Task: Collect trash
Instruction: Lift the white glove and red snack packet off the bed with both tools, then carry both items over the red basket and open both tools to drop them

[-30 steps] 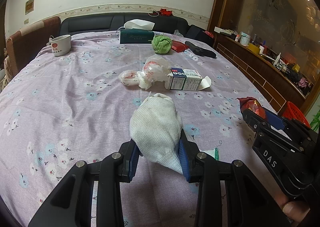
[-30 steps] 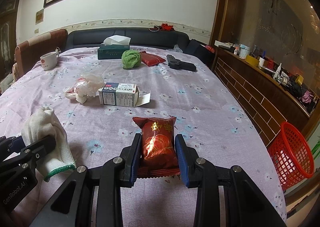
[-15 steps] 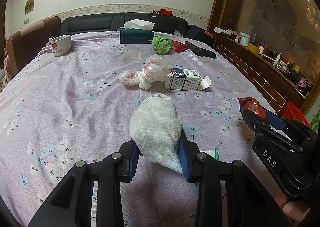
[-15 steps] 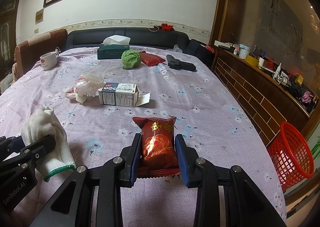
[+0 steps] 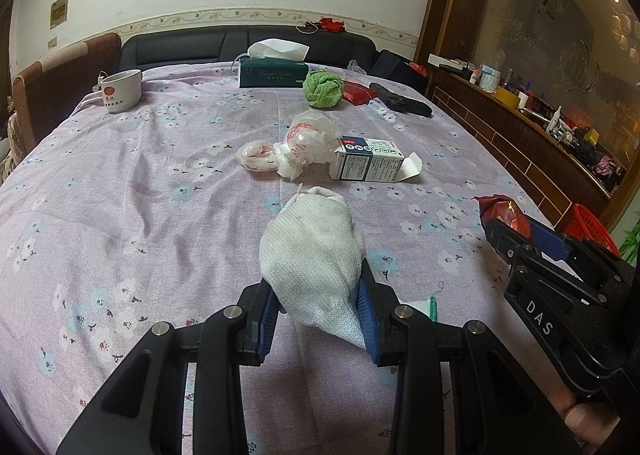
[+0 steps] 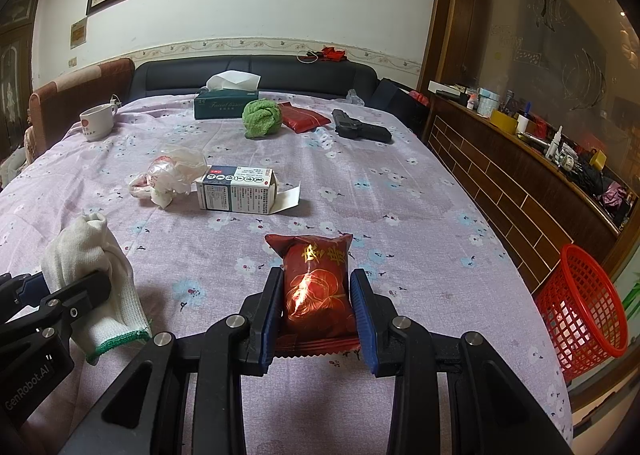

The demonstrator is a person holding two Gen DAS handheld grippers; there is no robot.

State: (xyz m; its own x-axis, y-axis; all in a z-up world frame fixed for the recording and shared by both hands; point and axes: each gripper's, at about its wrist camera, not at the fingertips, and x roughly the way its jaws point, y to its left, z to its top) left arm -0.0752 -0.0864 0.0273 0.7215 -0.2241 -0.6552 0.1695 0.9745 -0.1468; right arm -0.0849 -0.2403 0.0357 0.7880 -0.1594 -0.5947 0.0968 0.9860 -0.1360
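The tabletop [image 6: 400,191] carries a lilac flowered cloth, and a red basket [image 6: 580,307] stands on the floor past its right edge. My left gripper [image 5: 320,305] is closed on a white knit glove [image 5: 314,251], soft and light, pinched across its middle. My right gripper [image 6: 316,307] is closed on a red snack packet [image 6: 316,283]; I think the foil is slippery and crushes easily, so the grip by its sides seems right. Near the tabletop's middle lie a crumpled plastic bag [image 6: 172,171] and an open carton [image 6: 236,195], both light.
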